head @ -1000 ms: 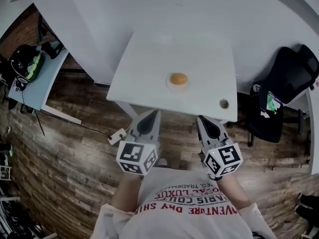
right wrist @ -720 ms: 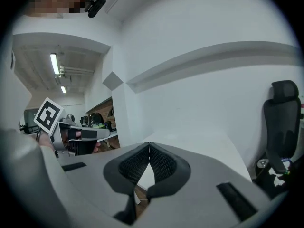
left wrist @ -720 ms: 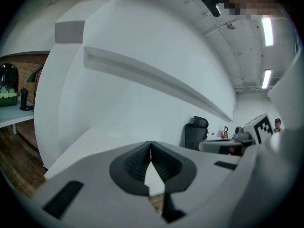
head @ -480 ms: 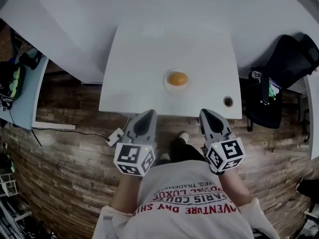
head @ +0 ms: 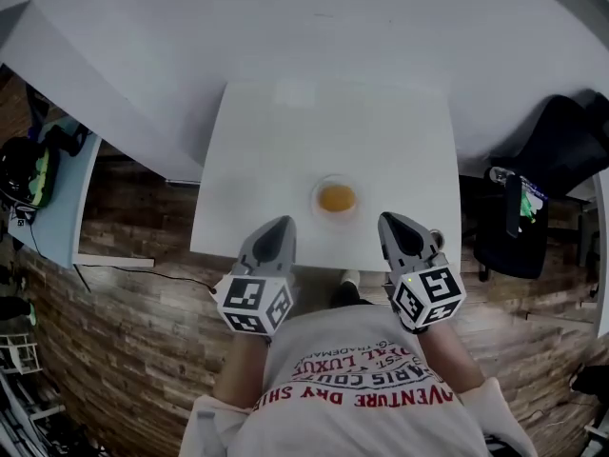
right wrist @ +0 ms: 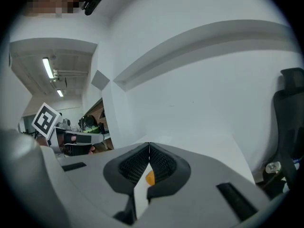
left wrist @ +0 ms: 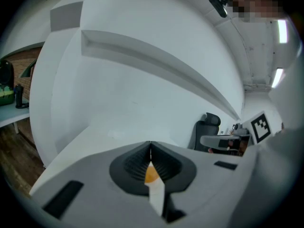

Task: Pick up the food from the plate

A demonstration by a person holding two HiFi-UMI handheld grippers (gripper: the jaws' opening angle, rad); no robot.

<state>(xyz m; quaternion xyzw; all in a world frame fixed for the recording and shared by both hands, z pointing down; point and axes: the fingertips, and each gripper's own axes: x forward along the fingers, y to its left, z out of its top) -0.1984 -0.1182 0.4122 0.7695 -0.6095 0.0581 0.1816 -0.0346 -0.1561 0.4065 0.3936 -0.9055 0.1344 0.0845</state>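
Nearest the camera is the person's shirt (head: 366,388) with red print, and from it two forearms reach forward to the marker cubes. The left gripper (head: 280,227) has its jaws pressed together with nothing between them, its tips hanging just over the near edge of the white table (head: 257,150). The right gripper (head: 392,221) is level with it and well to its side, its jaws likewise together and empty, also over the near edge. Below and behind both claws lies the wooden floor (head: 124,331). Ahead of the claws, about midway between their two lines, sits the small plate (head: 317,198), near both sets of tips but touching neither. On it rests the food (head: 337,198), a round orange piece; each gripper view shows it as an orange patch through the slit behind the closed tips. Beyond the plate the tabletop runs on bare to a white wall. Far off to the left gripper's outer side stands a pale side desk (head: 57,208) with a black and green item (head: 24,169) on it; far to the right gripper's outer side is a black office chair (head: 557,150).
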